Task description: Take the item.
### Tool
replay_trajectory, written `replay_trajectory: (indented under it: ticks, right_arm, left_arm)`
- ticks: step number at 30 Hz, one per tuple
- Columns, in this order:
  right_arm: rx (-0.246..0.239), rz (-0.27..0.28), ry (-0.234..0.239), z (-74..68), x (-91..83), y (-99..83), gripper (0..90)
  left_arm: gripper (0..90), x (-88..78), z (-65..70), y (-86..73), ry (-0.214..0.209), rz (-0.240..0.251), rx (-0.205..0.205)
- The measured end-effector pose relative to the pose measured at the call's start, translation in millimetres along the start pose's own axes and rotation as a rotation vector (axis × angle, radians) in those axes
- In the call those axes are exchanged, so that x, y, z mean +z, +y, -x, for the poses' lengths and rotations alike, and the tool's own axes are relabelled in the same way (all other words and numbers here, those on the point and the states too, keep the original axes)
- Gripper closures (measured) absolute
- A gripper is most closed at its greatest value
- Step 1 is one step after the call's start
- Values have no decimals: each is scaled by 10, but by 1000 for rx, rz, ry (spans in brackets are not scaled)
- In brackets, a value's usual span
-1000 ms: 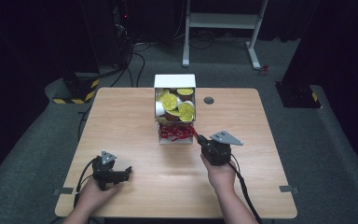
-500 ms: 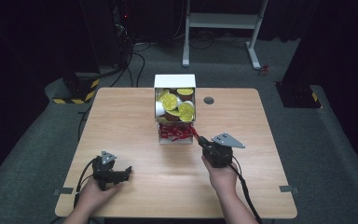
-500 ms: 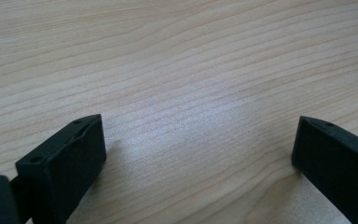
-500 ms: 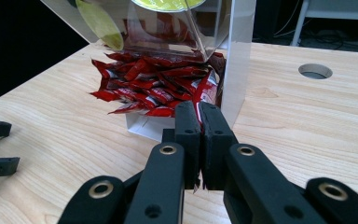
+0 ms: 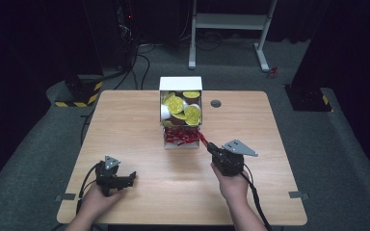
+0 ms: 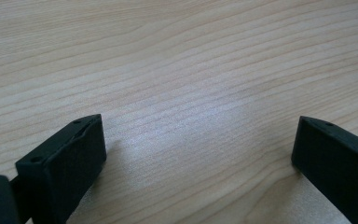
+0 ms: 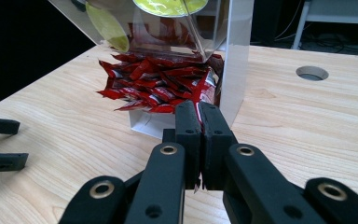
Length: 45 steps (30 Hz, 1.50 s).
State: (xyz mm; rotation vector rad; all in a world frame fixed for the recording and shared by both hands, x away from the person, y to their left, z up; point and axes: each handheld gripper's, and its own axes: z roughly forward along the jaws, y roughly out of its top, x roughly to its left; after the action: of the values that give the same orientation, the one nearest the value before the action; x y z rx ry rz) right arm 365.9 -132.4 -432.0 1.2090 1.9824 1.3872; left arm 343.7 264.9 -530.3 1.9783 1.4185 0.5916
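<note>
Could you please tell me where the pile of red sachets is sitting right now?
In the high view, the red sachets lie in the bottom tray of the white dispenser at table centre, just ahead-left of the right gripper.

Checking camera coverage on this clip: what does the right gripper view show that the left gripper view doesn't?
Right gripper view: the right hand-held gripper shut on a red packet, the white dispenser with its pile of red packets, a yellow lid above, and a round hole in the tabletop. Left gripper view: the left hand-held gripper, jaws wide open over bare wood, holding nothing. Both: the wooden table.
</note>
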Motion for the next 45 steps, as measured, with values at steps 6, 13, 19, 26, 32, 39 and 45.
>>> replay_trajectory:
  ticks: [6,13,19,26,32,39,45]
  right_arm:
    - [8,6,1,3,-51,-18,881]
    - [10,14,-1,31,-104,-48,882]
    - [16,20,-2,43,-148,-60,882]
    - [17,28,-2,50,-197,-77,882]
    - [19,34,-4,59,-245,-91,882]
    - [26,40,-14,85,-293,-98,882]
    - [31,41,-23,123,-312,-99,882]
  left_arm:
    - [33,0,0,0,0,0,0]
    - [33,1,3,-1,-1,1,-6]
    - [33,0,1,0,-1,0,-3]
    - [33,0,1,-1,-1,0,-4]
    - [33,0,1,-1,-2,1,-4]
    - [33,0,0,-1,-2,1,-4]
    - [33,0,0,-1,-2,1,-5]
